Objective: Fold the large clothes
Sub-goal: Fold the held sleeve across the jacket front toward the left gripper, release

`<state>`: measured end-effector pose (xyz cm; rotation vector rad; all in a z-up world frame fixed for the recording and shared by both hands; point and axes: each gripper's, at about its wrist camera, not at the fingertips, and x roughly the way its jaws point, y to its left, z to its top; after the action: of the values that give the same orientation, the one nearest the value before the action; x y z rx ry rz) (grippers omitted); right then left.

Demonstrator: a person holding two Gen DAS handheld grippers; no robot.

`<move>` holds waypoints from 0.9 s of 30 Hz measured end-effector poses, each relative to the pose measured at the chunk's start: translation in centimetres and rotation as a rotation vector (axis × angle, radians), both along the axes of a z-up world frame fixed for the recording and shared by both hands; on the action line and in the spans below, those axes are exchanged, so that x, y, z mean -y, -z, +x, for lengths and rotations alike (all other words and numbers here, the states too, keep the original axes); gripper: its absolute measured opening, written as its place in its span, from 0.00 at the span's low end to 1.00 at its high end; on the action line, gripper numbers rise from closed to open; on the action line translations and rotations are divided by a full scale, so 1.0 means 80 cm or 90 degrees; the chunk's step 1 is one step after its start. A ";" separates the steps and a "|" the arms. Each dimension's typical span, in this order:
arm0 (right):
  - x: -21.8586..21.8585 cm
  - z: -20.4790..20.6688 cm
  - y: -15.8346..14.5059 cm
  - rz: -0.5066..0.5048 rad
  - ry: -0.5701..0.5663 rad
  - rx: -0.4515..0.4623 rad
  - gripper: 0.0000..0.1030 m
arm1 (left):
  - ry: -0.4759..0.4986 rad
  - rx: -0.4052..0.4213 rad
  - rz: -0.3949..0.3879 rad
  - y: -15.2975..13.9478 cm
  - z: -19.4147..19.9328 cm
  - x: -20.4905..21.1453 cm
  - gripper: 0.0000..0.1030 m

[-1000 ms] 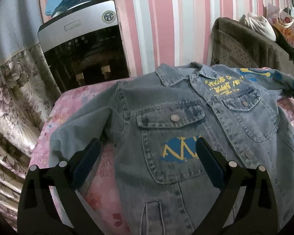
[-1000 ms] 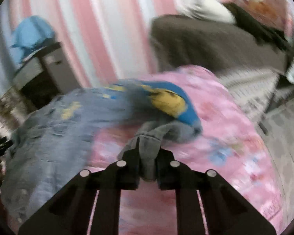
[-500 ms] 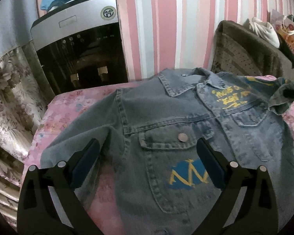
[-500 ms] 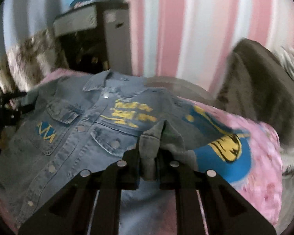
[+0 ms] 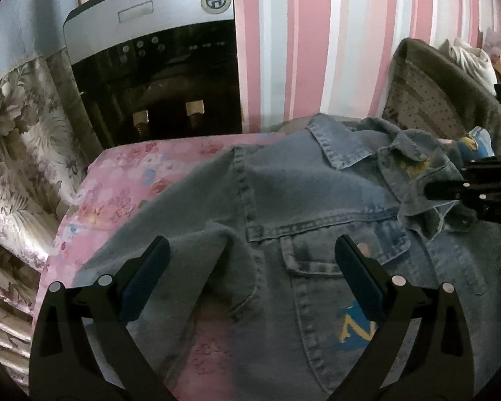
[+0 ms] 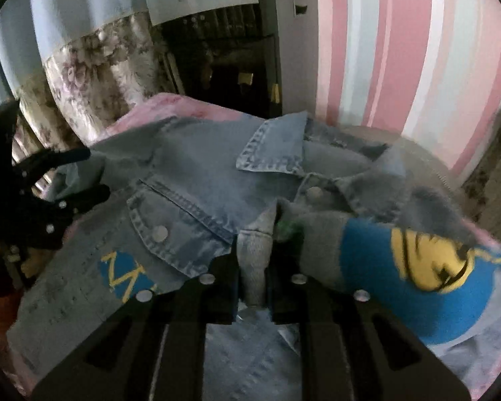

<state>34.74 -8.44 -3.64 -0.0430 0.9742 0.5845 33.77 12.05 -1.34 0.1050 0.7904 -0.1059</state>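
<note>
A blue denim jacket [image 5: 317, 193] with yellow-and-blue prints lies front up on the pink floral cover [image 5: 133, 180]; it also shows in the right wrist view [image 6: 190, 180]. My right gripper [image 6: 253, 267] is shut on the cuff of the jacket's right sleeve [image 6: 400, 267] and holds it over the chest near the collar; that gripper shows in the left wrist view [image 5: 451, 187]. My left gripper [image 5: 250, 277] is open, low over the bunched left sleeve [image 5: 190, 254], holding nothing. It appears at the left edge of the right wrist view [image 6: 60, 183].
A silver and black water dispenser [image 5: 153, 56] stands behind the cover against the pink striped wall. A floral curtain [image 5: 20, 153] hangs at the left. A dark padded chair [image 5: 434, 97] with bags on it stands at the right.
My right gripper has carried the sleeve cuff leftward across the jacket front to near the collar. My left gripper has moved left and forward over the left sleeve, still open.
</note>
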 end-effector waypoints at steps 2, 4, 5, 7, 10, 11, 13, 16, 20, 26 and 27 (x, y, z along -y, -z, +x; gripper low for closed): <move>0.008 -0.004 -0.003 0.021 0.005 -0.006 0.31 | 0.002 -0.003 0.008 0.002 0.002 0.001 0.96; 0.013 -0.009 -0.013 0.025 0.005 0.004 0.42 | 0.004 -0.001 0.013 0.002 0.003 0.004 0.96; 0.015 -0.012 -0.019 0.023 0.008 0.012 0.47 | 0.006 -0.002 0.013 0.002 0.004 0.007 0.96; 0.034 -0.024 -0.034 0.041 0.011 0.025 0.53 | 0.010 0.000 0.013 -0.001 0.004 0.014 0.96; 0.070 -0.041 -0.052 0.036 0.042 0.058 0.54 | 0.025 0.002 0.019 -0.005 0.006 0.031 0.96; 0.081 -0.045 -0.056 0.026 0.057 0.071 0.56 | 0.034 0.003 0.024 -0.006 0.006 0.040 0.96; 0.107 -0.057 -0.062 0.007 0.088 0.105 0.59 | 0.052 0.007 0.035 -0.009 0.008 0.056 0.96; 0.152 -0.073 -0.065 -0.007 0.141 0.147 0.60 | 0.084 0.010 0.035 -0.010 0.015 0.087 0.96; 0.208 -0.075 -0.054 -0.008 0.204 0.141 0.60 | 0.124 -0.014 0.009 -0.001 0.034 0.131 0.96; 0.252 -0.074 -0.029 -0.001 0.249 0.120 0.60 | 0.144 -0.047 -0.014 0.021 0.059 0.184 0.94; 0.255 -0.074 -0.025 0.000 0.254 0.118 0.60 | 0.145 -0.052 -0.015 0.025 0.065 0.191 0.90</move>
<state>28.80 -28.84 -1.62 0.0939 0.7751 0.2090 38.93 -3.26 -3.34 0.1692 0.8574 -0.3368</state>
